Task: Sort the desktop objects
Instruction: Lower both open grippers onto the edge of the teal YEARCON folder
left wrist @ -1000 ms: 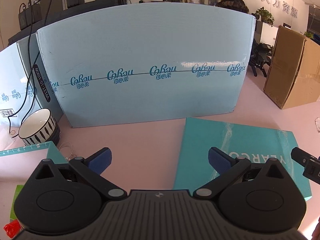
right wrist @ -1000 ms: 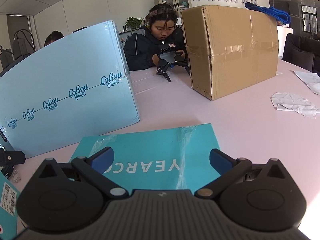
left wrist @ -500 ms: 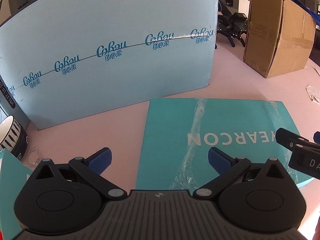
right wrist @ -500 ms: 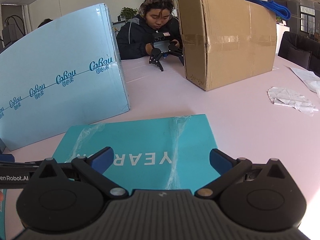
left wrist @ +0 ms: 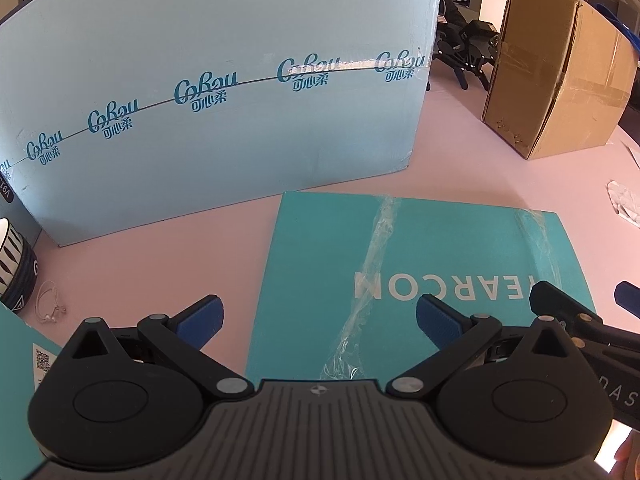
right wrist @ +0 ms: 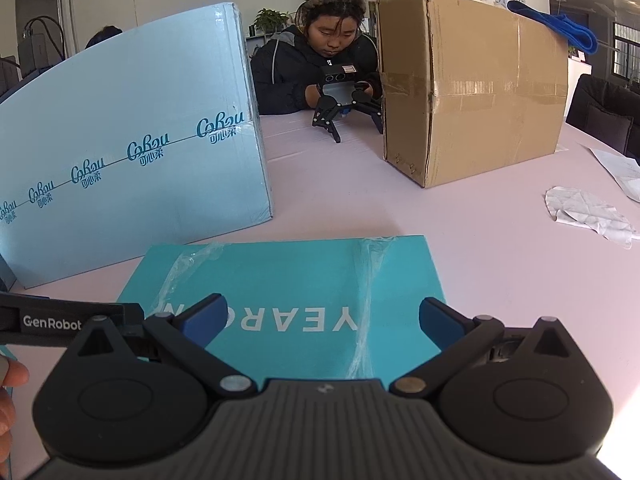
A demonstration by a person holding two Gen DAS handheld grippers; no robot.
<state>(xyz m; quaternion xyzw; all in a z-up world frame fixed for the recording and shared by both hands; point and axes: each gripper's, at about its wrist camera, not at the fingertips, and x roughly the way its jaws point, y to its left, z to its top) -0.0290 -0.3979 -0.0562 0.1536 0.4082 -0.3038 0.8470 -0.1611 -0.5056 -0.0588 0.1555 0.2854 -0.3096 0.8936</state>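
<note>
A: Left gripper (left wrist: 318, 316): finish?
B: Black linkage arms, blue ribbed fingertip pads (left wrist: 200, 317), silver pivot screws, grey ribbed housing; "GenRobot" in white along its side.
A: Right gripper (right wrist: 322, 318)?
B: Same build: round black discs, triangular cut-outs, small emblem at centre.

The teal book (left wrist: 420, 264) at twelve o'clock looks smooth, wrapped in crinkled clear plastic film. The table (right wrist: 500, 264) is matt pink. The brown box (right wrist: 472, 88) is dull cardboard with glossy tape. Blue fingers (left wrist: 204, 314) look ribbed, rubbery.
</note>
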